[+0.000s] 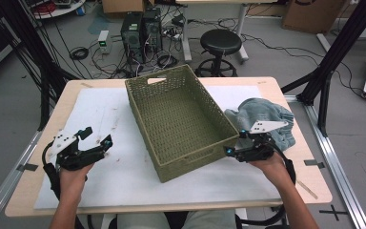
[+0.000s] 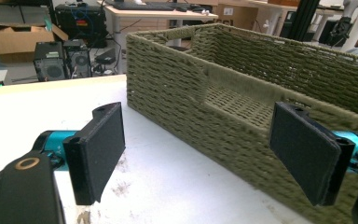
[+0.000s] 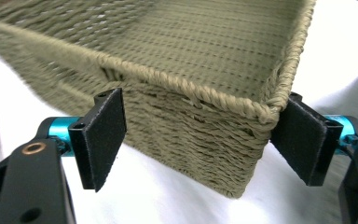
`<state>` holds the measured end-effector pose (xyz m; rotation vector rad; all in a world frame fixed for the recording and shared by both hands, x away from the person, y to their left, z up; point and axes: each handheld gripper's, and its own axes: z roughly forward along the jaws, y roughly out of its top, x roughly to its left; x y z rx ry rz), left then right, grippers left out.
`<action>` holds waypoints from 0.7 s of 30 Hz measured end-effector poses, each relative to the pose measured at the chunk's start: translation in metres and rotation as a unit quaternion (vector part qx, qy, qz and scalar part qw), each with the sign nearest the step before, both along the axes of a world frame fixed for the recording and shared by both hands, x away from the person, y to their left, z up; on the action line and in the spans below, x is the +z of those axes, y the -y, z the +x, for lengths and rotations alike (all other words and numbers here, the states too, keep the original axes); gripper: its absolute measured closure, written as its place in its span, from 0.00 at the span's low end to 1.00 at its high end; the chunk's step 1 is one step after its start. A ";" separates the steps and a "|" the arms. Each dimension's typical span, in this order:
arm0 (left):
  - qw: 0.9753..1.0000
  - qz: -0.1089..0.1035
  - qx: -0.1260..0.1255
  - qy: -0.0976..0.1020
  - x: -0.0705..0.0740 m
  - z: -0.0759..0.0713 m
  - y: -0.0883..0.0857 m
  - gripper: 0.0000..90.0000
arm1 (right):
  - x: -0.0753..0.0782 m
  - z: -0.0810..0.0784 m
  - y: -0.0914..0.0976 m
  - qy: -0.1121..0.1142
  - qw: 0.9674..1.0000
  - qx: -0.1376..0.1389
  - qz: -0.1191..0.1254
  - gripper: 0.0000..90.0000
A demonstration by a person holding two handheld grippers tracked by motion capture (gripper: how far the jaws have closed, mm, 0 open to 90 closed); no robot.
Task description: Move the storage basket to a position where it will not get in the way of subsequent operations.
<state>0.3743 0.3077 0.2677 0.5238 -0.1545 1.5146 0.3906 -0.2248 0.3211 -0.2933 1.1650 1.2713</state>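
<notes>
The right hand-held gripper [image 1: 235,147] stood with its jaws wide apart and holding nothing, set at the near right corner of the basket [image 1: 181,119], and we judged it was lining up to take that corner or nudge it. The basket was empty and lay askew in the middle of the counter [image 1: 24,191], on the white mat [image 1: 124,176]. In the right gripper view one pad [image 3: 303,140] sat just beside the basket's corner, perhaps touching it; the other hung clear in front of the wall. To do this well, we thought the jaws ought to straddle the rim squarely and bite on the woven wall, not the rounded corner, which could slip. Our left hand-held gripper [image 1: 95,138] waited open over the mat, apart from the basket's left side. A crumpled grey cloth [image 1: 262,117] lay just behind the right hand-held gripper.
</notes>
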 end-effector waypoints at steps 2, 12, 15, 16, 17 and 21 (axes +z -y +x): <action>1.000 0.003 0.000 -0.003 0.002 -0.001 0.000 0.20 | -0.003 0.001 -0.008 0.002 1.000 0.005 -0.012 0.24; 1.000 0.021 0.005 -0.007 0.005 -0.007 0.009 0.20 | -0.011 -0.001 -0.047 0.001 0.997 0.013 -0.073 0.27; 1.000 0.024 0.005 -0.008 0.008 -0.011 0.009 0.21 | -0.011 -0.001 -0.057 -0.001 0.996 0.016 -0.091 0.27; 1.000 0.024 0.005 -0.008 0.009 -0.013 0.008 0.21 | -0.012 -0.001 -0.061 -0.004 0.995 0.018 -0.097 0.28; 1.000 0.024 0.005 -0.009 0.009 -0.014 0.008 0.20 | -0.013 -0.002 -0.065 -0.005 0.995 0.017 -0.103 0.28; 0.999 0.028 0.005 -0.015 0.014 -0.019 0.005 0.20 | -0.015 -0.002 -0.084 -0.007 0.991 0.023 -0.135 0.30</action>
